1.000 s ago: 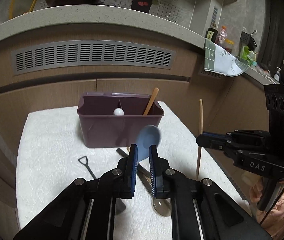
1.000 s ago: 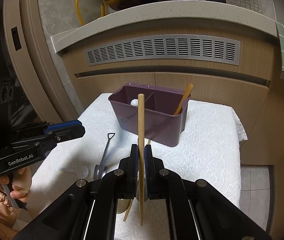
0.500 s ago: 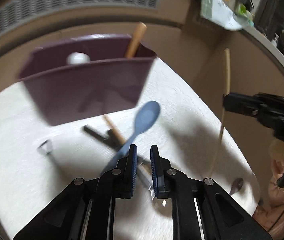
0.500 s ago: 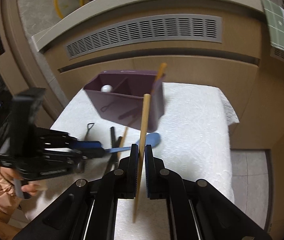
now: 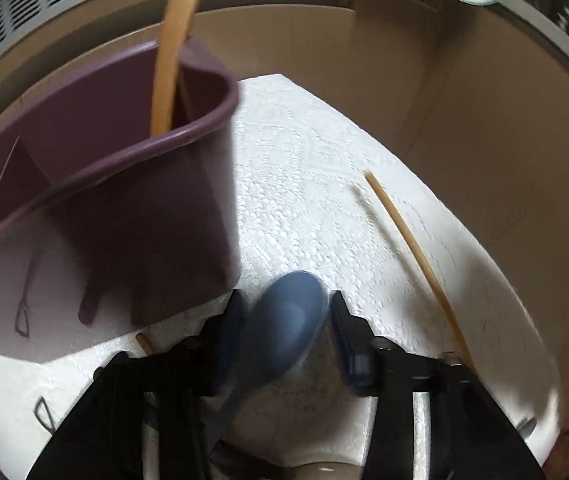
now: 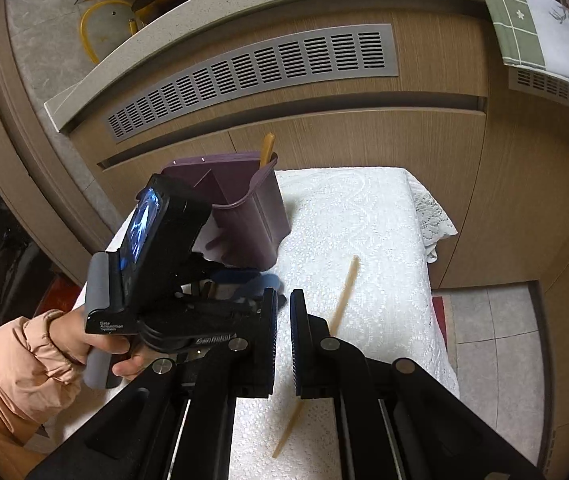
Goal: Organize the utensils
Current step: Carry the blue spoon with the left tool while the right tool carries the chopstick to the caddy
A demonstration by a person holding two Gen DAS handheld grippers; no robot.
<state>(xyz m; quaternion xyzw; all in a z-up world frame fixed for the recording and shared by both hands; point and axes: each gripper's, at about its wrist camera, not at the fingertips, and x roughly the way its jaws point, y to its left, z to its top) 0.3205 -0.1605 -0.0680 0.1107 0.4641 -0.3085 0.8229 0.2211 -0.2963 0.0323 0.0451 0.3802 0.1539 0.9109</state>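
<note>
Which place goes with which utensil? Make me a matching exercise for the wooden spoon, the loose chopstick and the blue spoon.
Things:
1. wooden spoon
2. chopstick
3. blue spoon

Places:
A. between the open fingers of the left gripper
B. lying flat on the white cloth
C. standing in the purple organizer

Pairs: 1-C, 2-B, 3-A

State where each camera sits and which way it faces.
Left wrist: on the left tongs, facing down at the purple caddy and blue spoon; own fingers show.
Right wrist: on the right tongs, facing the cabinet; own fingers, left hand show.
Shared: purple caddy, chopstick, white cloth.
</note>
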